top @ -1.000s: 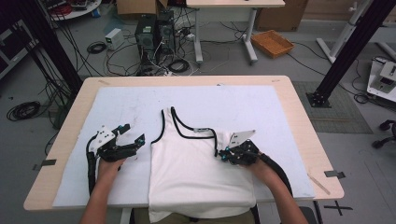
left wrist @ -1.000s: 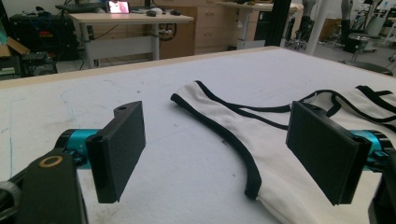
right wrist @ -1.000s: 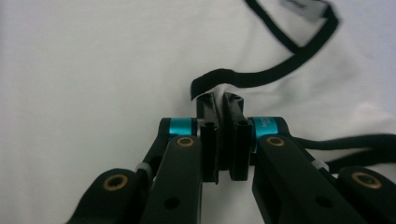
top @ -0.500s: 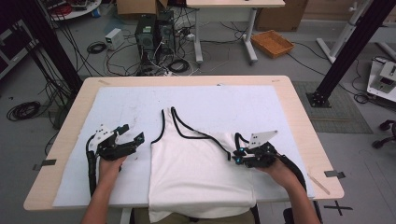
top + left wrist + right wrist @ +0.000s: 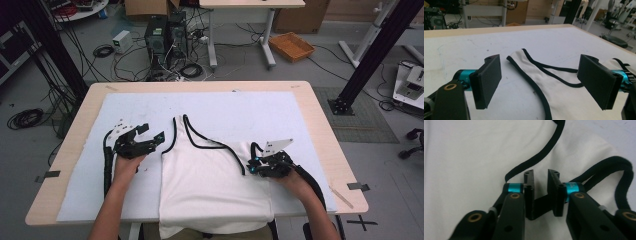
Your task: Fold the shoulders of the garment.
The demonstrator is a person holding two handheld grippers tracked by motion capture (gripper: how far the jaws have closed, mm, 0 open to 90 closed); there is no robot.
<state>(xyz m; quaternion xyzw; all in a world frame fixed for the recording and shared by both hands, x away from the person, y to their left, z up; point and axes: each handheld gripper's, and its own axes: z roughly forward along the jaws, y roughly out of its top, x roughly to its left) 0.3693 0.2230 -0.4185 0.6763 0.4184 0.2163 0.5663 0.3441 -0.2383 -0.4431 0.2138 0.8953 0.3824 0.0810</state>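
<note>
A white tank top (image 5: 215, 185) with black trim lies flat on the tabletop (image 5: 310, 115). Being soft, light and limp, it is best pinched at the trim. The right gripper (image 5: 540, 181) has just been closing, a band of trim between its narrowly parted fingers (image 5: 529, 195). The left gripper (image 5: 544, 80) is held wide open, empty.

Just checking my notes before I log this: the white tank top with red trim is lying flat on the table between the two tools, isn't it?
Not quite: the trim is black, not red. The high view shows the white tank top with black edging lying flat on the table between the left tool and the right tool.
</note>
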